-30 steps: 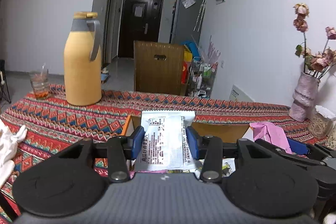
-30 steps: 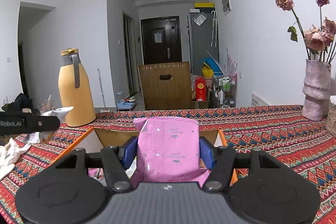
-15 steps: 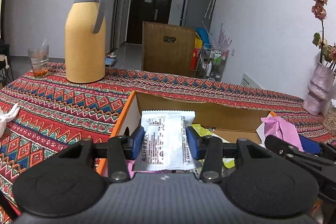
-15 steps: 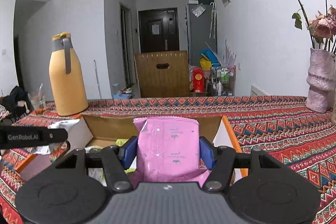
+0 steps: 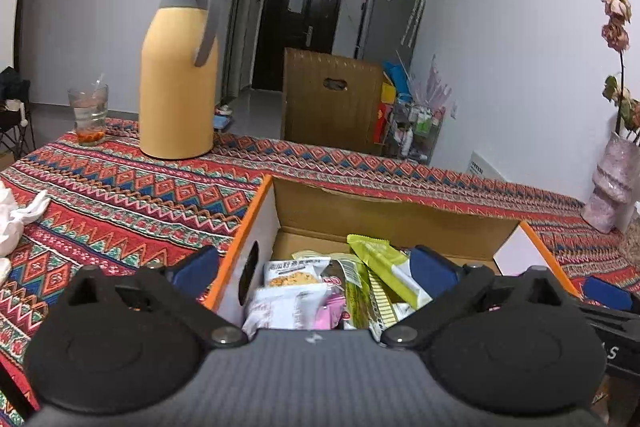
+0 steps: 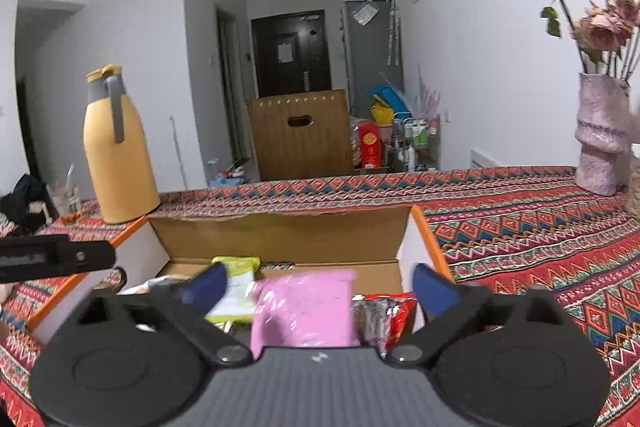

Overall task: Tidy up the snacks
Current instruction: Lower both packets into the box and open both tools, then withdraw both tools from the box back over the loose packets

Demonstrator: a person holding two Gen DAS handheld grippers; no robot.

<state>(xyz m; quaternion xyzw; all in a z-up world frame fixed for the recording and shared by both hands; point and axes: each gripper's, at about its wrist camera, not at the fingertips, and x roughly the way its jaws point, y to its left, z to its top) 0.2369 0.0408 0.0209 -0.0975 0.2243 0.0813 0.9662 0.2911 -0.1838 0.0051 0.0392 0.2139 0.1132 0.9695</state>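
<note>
Left claw: jaws have just been opening, now spread wide, gripping nothing, above the white packet lying in the cardboard box on the counter. Right claw: likewise just opened wide; the blurred pink packet sits between its fingers, unclamped, over the box.

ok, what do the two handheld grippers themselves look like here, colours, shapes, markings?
Both match. The left gripper and right gripper each have a grey ribbed body, two round black discs, black linkage arms with silver pivot pins, and blue pads on the fingers. A small pale logo sits at the body's front edge. No cables or sleeves show.
</note>
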